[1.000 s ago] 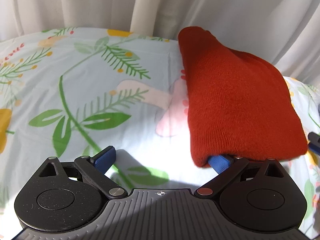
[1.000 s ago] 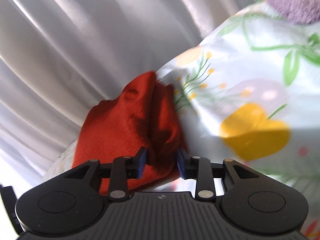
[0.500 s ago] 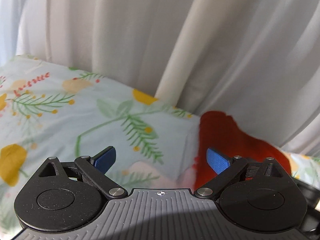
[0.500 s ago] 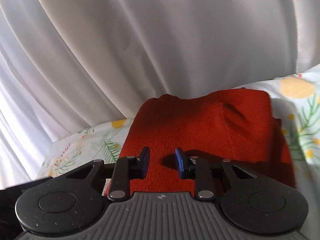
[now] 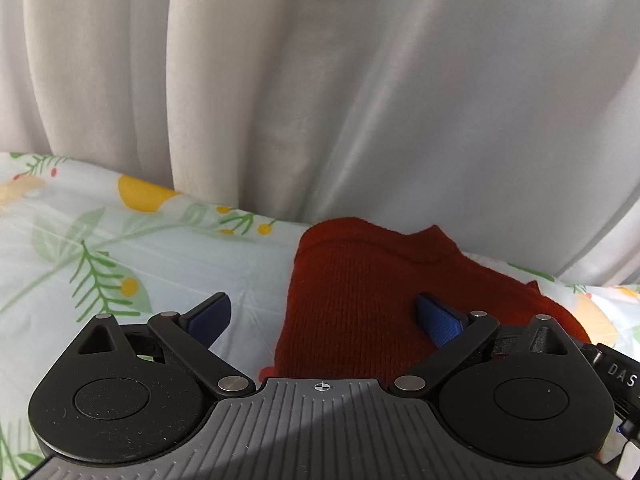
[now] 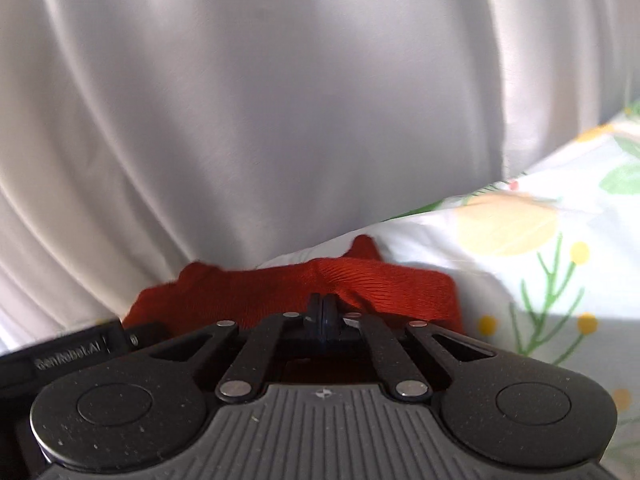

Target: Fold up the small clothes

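The right tool (image 6: pixel 324 312) is pinched tight, and a bit of the red knit garment (image 6: pixel 280 296) seems to be caught between its blue pads, likely so the cloth can be kept in place. The left tool (image 5: pixel 324 316) is spread wide, with nothing held; one blue pad (image 5: pixel 438 318) is seen over the red knit garment (image 5: pixel 360 300), perhaps ready for a new grab. The garment is laid on the flowery bed sheet (image 5: pixel 100 264), close to the white curtain (image 5: pixel 320 100) at the back.
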Demonstrator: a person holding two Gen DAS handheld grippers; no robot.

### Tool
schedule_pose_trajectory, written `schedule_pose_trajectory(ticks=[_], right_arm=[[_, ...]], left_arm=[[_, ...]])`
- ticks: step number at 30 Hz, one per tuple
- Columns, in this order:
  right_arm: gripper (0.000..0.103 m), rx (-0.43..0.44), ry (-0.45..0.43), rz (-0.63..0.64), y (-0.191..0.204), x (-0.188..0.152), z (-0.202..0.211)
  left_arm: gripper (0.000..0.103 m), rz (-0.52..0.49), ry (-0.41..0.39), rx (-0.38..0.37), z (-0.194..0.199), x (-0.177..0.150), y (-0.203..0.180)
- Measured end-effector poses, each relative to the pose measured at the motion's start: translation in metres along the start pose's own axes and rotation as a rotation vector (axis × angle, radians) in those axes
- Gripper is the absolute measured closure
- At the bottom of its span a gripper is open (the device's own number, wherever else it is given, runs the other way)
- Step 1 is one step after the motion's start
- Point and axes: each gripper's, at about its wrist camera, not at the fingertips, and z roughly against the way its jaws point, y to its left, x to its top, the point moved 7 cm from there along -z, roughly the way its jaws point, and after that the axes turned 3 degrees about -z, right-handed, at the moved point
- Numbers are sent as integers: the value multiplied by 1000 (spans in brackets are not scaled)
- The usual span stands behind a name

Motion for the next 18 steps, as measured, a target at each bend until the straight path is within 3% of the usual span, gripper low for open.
schedule_pose_trajectory(ticks=[2, 6, 10, 11, 12, 16, 17, 18], right_arm=[[103, 27, -15, -49, -8, 0, 0], [103, -13, -21, 37, 6, -3, -4], [103, 125, 64, -79, -9, 1, 10], [96, 157, 81, -116, -17, 3, 22], [82, 179, 98, -153, -27, 4, 35], [68, 290, 214, -286, -68, 5, 62], [42, 279, 238, -305, -74, 5, 63], [29, 262, 261, -308, -80, 5, 62]], left_arm=[[1, 15, 11, -5, -4, -2, 4], [1, 73, 45, -70, -3, -4, 17], [2, 76, 84, -236, 20, -8, 44], [2, 99, 95, -291, 28, -10, 55], [2, 128, 108, -333, 34, -13, 65], [2, 220, 193, -481, 43, -23, 85], [2, 246, 216, -503, 41, -25, 85], [3, 263, 237, -527, 39, -27, 84]])
